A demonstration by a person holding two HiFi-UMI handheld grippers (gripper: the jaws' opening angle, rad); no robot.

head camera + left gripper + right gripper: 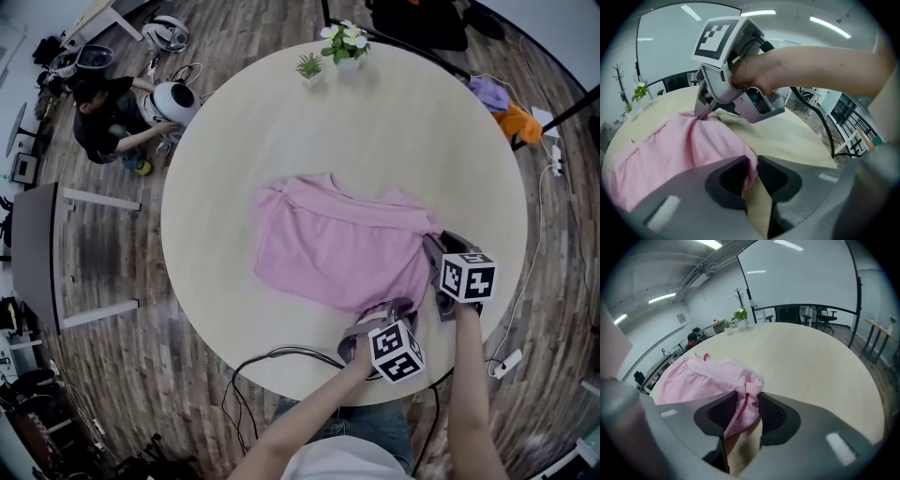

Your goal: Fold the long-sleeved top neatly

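The pink long-sleeved fabric top (337,248) lies on the round pale wooden worktop (412,122). Its neck points to the far side and its long axis runs across. The left tool (751,168) is clenched on its near hem, and the right tool (749,405) on its right edge.

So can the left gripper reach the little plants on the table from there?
Probably not. The left gripper is shut on the near edge of the pink top, and the plants stand at the far rim of the table, beyond the whole top.
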